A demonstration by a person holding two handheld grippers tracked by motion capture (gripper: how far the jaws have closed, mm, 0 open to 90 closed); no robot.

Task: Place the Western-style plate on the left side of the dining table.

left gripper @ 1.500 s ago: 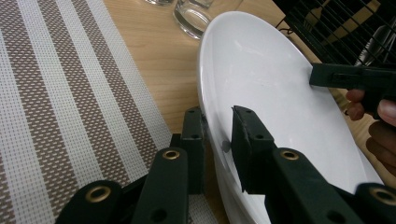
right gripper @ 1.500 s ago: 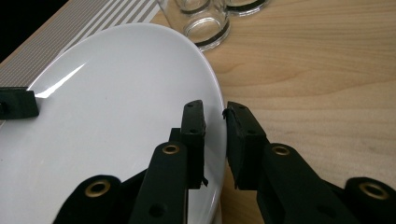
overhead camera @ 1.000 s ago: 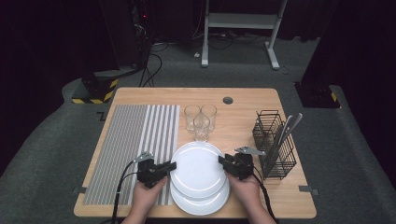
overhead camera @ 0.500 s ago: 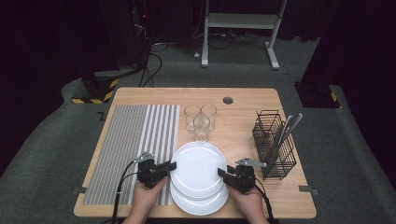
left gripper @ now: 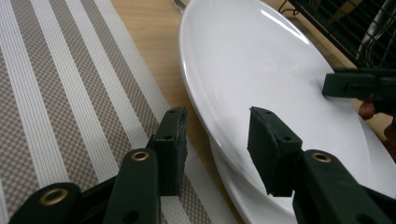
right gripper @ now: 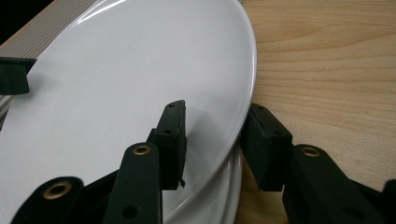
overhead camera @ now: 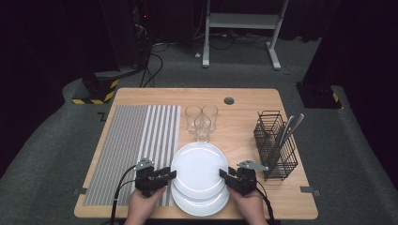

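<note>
A stack of white plates sits near the table's front edge, with the top plate (overhead camera: 199, 168) lying a little farther back than the lower plate (overhead camera: 202, 205). My left gripper (overhead camera: 172, 174) is at the top plate's left rim. In the left gripper view the left gripper (left gripper: 217, 135) is open, and the top plate's (left gripper: 261, 60) rim runs between its jaws. My right gripper (overhead camera: 223, 174) is at the right rim. In the right gripper view the right gripper (right gripper: 215, 135) is open, with one jaw over the top plate (right gripper: 116, 84) and the other outside its rim.
Three clear glasses (overhead camera: 202, 119) stand just behind the plates. A grey striped placemat (overhead camera: 131, 150) lies to the left, under my left hand. A black wire caddy (overhead camera: 277, 145) holding cutlery (overhead camera: 288, 129) stands to the right, close to my right hand. The wooden table (overhead camera: 244, 117) has a cable hole (overhead camera: 229, 100).
My right gripper has drawn back toward the front edge along the plate's right side. The left gripper and the plates have hardly moved.
</note>
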